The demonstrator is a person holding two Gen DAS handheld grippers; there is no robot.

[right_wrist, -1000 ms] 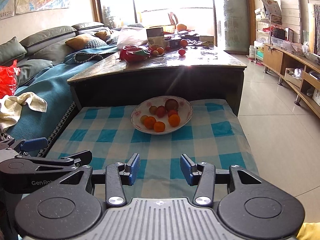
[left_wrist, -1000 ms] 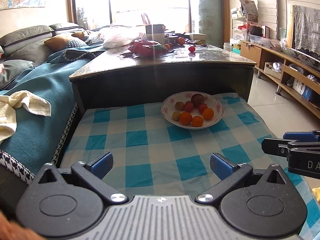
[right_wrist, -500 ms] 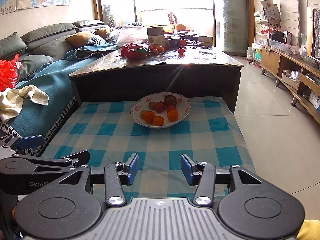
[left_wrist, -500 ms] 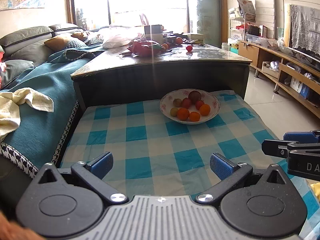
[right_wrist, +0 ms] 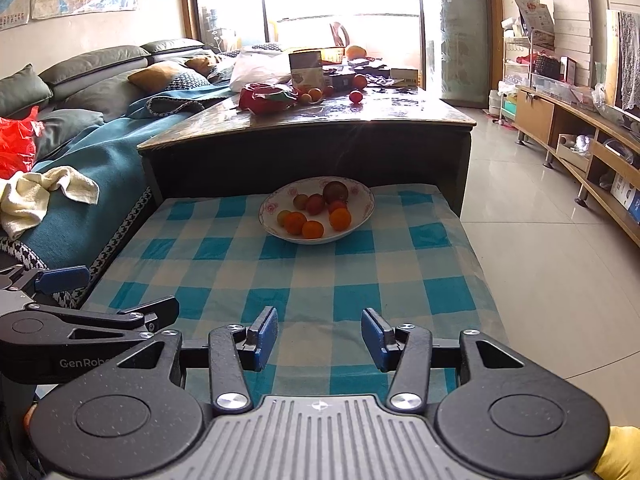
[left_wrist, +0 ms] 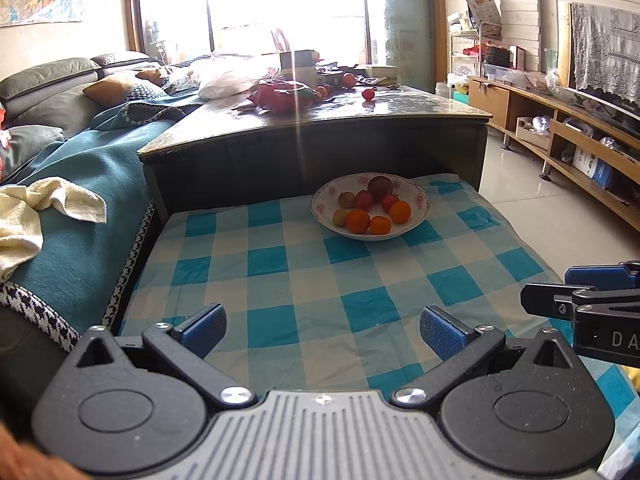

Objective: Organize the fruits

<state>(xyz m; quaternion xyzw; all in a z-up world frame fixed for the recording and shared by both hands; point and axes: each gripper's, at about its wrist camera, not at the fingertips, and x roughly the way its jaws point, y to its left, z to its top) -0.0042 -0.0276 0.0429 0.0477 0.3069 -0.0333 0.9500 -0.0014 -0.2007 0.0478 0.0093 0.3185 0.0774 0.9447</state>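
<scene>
A white floral bowl (left_wrist: 416, 222) (right_wrist: 362, 220) sits at the far end of a blue-and-white checked cloth (left_wrist: 312, 280) (right_wrist: 320, 276). It holds several fruits: oranges (left_wrist: 358, 221) (right_wrist: 340, 219), red ones and a dark round one (left_wrist: 380, 186). My left gripper (left_wrist: 322, 326) is open and empty, low over the near end of the cloth. My right gripper (right_wrist: 319, 338) is open and empty, also over the near end. Each gripper shows at the edge of the other's view.
A dark coffee table (left_wrist: 312, 128) (right_wrist: 304, 132) stands behind the bowl, with more fruit (left_wrist: 368, 94), a red bag (right_wrist: 264, 98) and boxes. A teal-covered sofa (left_wrist: 80, 184) with a cream towel (left_wrist: 36, 208) lies left. Tiled floor (right_wrist: 540, 248) and a wooden TV bench (left_wrist: 580, 140) lie right.
Both grippers have drawn back from the bowl and tilted up a little; the bowl looks smaller and farther. Both stay open.
</scene>
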